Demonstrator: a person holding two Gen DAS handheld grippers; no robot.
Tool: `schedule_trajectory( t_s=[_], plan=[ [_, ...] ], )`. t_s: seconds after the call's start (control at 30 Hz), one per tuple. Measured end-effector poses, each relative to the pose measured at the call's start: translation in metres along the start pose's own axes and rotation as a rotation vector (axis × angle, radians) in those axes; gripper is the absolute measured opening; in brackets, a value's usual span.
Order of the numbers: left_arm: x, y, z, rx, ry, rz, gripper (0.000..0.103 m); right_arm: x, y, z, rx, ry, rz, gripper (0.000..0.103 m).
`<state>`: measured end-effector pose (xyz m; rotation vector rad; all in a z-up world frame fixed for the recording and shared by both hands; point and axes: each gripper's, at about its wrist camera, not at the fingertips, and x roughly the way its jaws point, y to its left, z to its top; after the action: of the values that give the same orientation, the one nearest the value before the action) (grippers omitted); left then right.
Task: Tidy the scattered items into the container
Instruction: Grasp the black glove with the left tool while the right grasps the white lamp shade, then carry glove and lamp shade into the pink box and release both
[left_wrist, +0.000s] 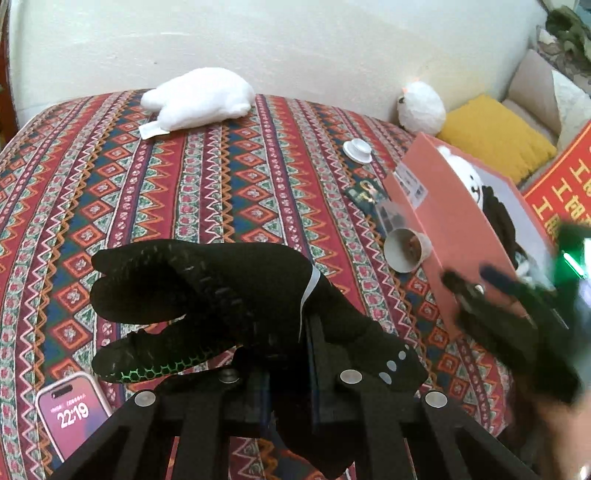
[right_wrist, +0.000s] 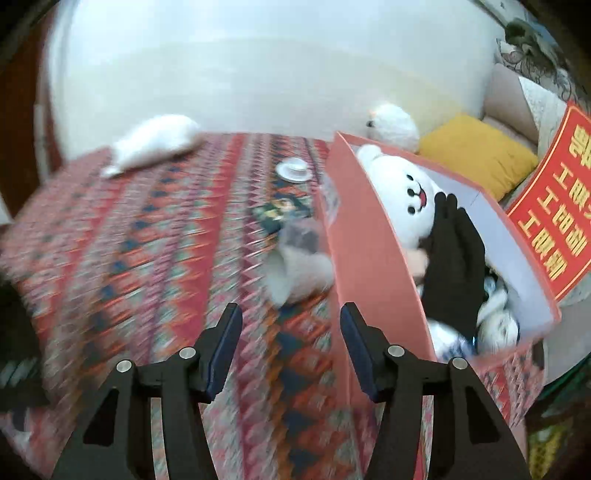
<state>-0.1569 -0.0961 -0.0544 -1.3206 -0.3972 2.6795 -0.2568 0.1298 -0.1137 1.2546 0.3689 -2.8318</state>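
My left hand-held gripper (left_wrist: 310, 354) is pinching a black glove (left_wrist: 207, 295), whose fingers splay out to the left above the patterned bedspread (left_wrist: 221, 192). The glove has a pale stripe at the wrist, grey dots on the cuff and a green honeycomb print along one finger. A second black glove (right_wrist: 454, 266) already lies in the pink box (right_wrist: 369, 266), draped against a white plush bear (right_wrist: 402, 192). The box stands at the right edge of the bed, its near wall tall and just beside my right hand-held gripper (right_wrist: 291, 350), which hangs spread and empty. Between the two grippers the bedspread is open cloth. A paper cup (left_wrist: 406, 251) lies on its side touching the box wall, with a dark card (left_wrist: 365, 194) and a white lid (left_wrist: 357, 150) beyond it. A phone (left_wrist: 70, 413) lies near my left gripper. A white plush (left_wrist: 199, 99) rests at the far edge by the pale wall; a yellow cushion (left_wrist: 495, 136) sits behind the box.
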Motion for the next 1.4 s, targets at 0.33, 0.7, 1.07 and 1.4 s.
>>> schedule_trajectory(
  t_s=[0.33, 0.7, 1.07, 1.4],
  plan=[
    [0.039, 0.008, 0.010, 0.003, 0.061, -0.019, 0.009, 0.089, 0.015, 0.017, -0.135, 0.099, -0.157, 0.005],
    [-0.014, -0.022, -0.033, 0.045, 0.022, -0.072, 0.009, -0.105, -0.032, -0.056, 0.096, -0.069, 0.312, 0.004],
    [-0.092, -0.072, -0.105, 0.173, 0.004, -0.143, 0.009, -0.247, -0.055, -0.165, 0.142, -0.148, 0.369, 0.004],
    [-0.109, -0.155, -0.135, 0.333, 0.022, -0.245, 0.009, -0.301, -0.113, -0.214, 0.226, -0.196, 0.299, 0.005]
  ],
)
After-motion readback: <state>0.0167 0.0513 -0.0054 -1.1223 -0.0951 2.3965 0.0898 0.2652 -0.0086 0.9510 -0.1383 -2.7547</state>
